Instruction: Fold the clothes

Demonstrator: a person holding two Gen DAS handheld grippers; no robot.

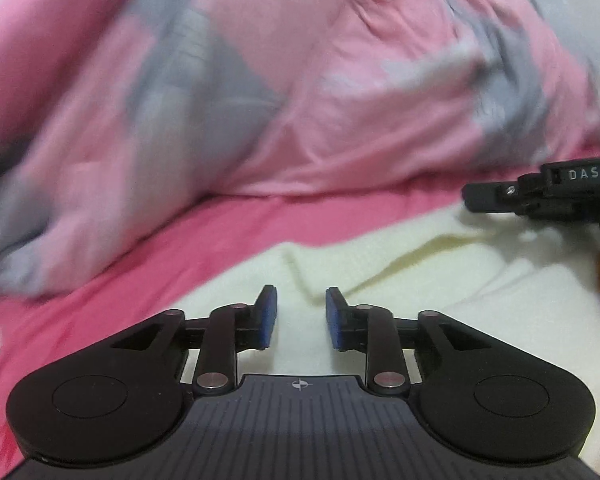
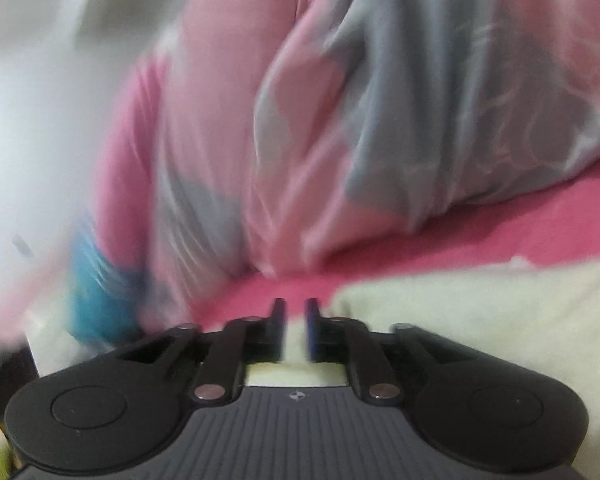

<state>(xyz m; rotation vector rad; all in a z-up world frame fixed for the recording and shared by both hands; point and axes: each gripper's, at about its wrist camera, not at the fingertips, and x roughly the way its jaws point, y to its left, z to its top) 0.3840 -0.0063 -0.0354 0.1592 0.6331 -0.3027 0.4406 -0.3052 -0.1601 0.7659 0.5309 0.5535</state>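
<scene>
Left wrist view: left gripper [image 1: 301, 316] jaws released, empty, directly above the cream garment [image 1: 440, 280]; right gripper [image 2: 296, 330] likewise parted, empty, at its far edge.

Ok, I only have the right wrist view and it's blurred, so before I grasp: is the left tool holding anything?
Observer: No. The left tool has its blue pads apart, with nothing between them.
Operator: What's under it?
Observer: The cream-coloured soft garment, rumpled, lying on the bright pink sheet.
Operator: And where's my tool seen from there?
Observer: The right tool shows side-on at the right edge, over the garment's far edge, near the pink-and-grey quilt.
</scene>
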